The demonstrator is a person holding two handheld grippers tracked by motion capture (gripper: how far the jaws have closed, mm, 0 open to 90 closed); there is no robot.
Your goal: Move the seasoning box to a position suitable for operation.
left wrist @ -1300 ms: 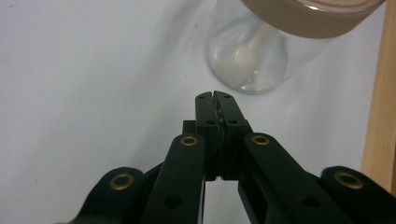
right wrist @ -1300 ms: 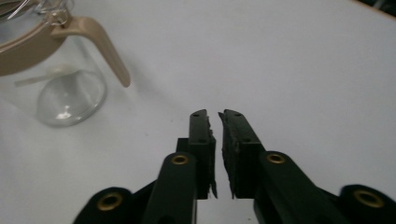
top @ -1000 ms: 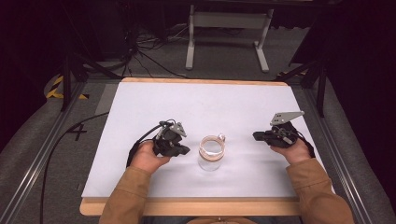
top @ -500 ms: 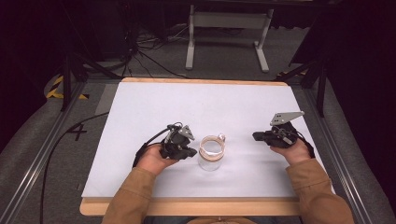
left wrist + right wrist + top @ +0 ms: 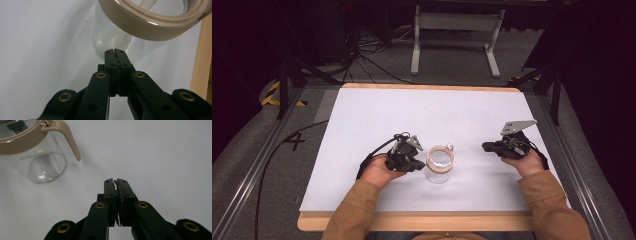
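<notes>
Both jaw pairs pressed together, empty | left gripper (image 5: pixel 115 51) perhaps touching glass jar (image 5: pixel 125 37) | right gripper (image 5: pixel 116 180) apart

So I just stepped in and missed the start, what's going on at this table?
A person sits at a white-topped table with a hand-held gripper in each hand. A clear glass jug with a tan rim and handle stands near the front middle. The left hand-held gripper is right up against the jug's side, jaws shut, holding nothing. The right hand-held gripper rests off to the other side, also shut and apart from the jug.
</notes>
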